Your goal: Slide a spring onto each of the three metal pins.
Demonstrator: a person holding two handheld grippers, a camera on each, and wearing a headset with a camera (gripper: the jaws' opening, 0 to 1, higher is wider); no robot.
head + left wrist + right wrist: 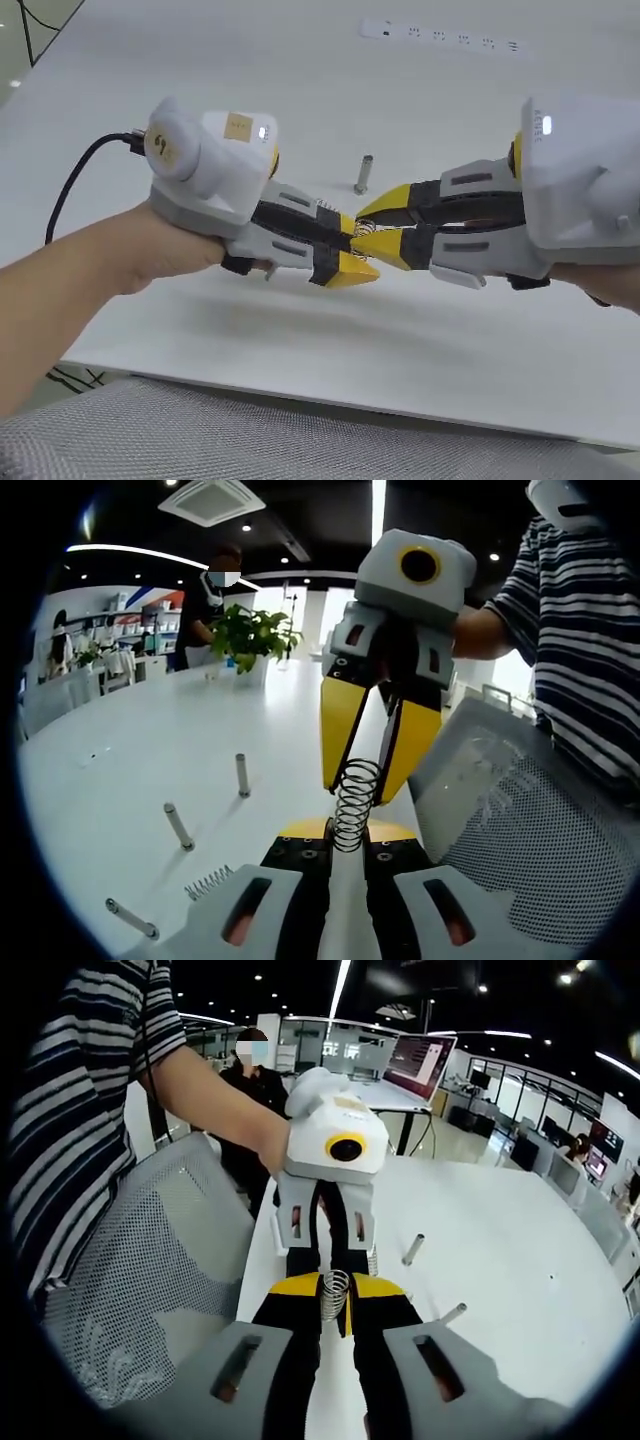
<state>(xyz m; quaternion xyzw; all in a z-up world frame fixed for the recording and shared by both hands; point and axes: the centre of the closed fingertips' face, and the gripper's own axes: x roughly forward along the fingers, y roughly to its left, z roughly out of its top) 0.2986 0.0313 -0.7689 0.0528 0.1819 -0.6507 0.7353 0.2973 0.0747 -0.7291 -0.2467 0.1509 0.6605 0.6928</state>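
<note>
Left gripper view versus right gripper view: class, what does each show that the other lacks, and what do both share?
Left gripper view: a loose spring lying on the table, and a potted plant. Right gripper view: a monitor. Both: the spring between the claws, pins on the table, and the mesh chair.

White tabletop: power strip at far side; far pin, middle pin, near pin; loose spring beside the last two.
</note>
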